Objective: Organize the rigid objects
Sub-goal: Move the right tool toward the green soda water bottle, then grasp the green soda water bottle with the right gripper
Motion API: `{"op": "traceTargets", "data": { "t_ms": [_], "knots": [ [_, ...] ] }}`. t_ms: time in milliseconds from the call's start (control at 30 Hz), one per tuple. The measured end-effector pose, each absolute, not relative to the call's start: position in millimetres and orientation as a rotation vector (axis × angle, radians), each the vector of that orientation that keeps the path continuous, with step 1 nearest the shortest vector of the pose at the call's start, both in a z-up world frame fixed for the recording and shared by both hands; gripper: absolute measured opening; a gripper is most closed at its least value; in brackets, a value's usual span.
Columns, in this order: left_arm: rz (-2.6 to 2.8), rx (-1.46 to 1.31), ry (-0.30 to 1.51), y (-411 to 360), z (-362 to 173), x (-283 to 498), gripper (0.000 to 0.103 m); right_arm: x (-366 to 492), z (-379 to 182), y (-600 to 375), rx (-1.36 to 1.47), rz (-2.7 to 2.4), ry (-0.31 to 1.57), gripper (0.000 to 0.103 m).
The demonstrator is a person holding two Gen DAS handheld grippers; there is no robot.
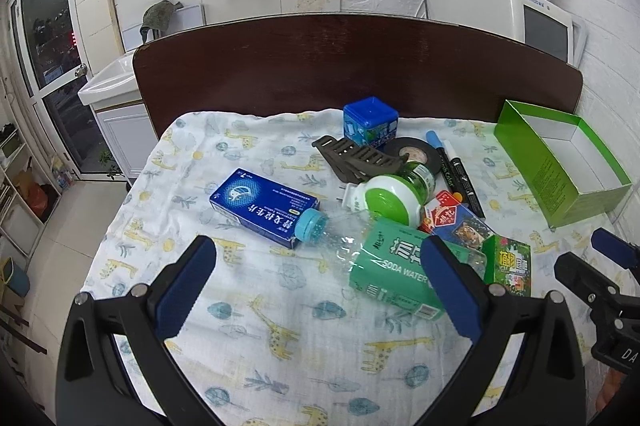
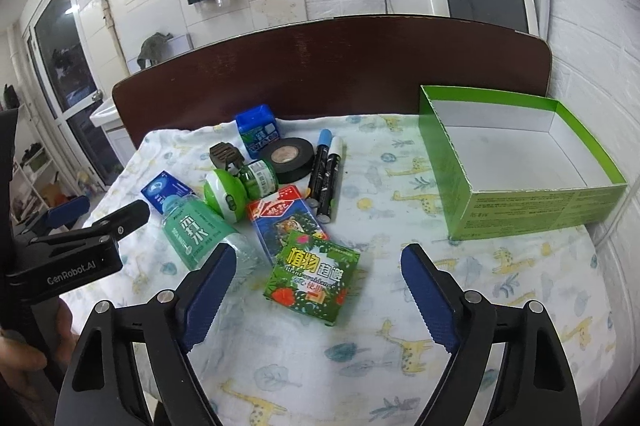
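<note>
A pile of small items lies on the giraffe-print cloth (image 2: 360, 346). My right gripper (image 2: 320, 290) is open, and the green flowered box (image 2: 312, 278) lies flat between its fingers without touching either pad. My left gripper (image 1: 320, 282) is also open, just above the cloth; the clear soda water bottle (image 1: 384, 266) lies on its side past the right fingertip (image 1: 448, 286). Behind the bottle lie a blue medicine box (image 1: 264, 206), a green-and-white plug-in device (image 1: 392, 198) and a tiger card box (image 2: 288, 226). An open, empty green carton (image 2: 520, 162) stands at the right.
Farther back lie a blue cube box (image 2: 256, 130), a black tape roll (image 2: 288, 158), two markers (image 2: 326, 178) and a brown clip (image 2: 224, 152). A dark headboard (image 2: 320, 66) closes off the far side. Bare cloth stretches between the pile and the carton.
</note>
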State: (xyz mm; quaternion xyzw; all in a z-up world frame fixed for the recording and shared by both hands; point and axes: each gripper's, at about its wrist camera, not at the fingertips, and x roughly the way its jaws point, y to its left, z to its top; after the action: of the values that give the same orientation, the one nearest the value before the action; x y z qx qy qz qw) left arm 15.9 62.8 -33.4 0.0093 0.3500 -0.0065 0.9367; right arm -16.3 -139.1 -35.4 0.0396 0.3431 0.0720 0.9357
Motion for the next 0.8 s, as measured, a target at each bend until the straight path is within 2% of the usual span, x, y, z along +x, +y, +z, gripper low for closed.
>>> {"op": "traceTargets", "data": {
  "t_ms": [267,333,400,800],
  "knots": [
    [-0.049,0.061,0.707,66.6,-35.9,17.0,0.102,-13.8,-38.7,-131.2,0.085,0.149,0.734,0.079],
    [-0.076,0.065,0.706,67.6,-36.0,20.2,0.101,-14.1,-38.4,-129.2,0.092,0.164,0.738,0.067],
    [-0.1,0.065,0.701,70.6,-35.4,24.3,0.1,-14.7,-37.9,-126.1,0.094,0.188,0.745,0.06],
    [-0.087,0.054,0.722,101.5,-40.5,50.6,0.099,-9.3,-48.7,-68.6,0.04,0.391,0.811,0.059]
  ]
}}
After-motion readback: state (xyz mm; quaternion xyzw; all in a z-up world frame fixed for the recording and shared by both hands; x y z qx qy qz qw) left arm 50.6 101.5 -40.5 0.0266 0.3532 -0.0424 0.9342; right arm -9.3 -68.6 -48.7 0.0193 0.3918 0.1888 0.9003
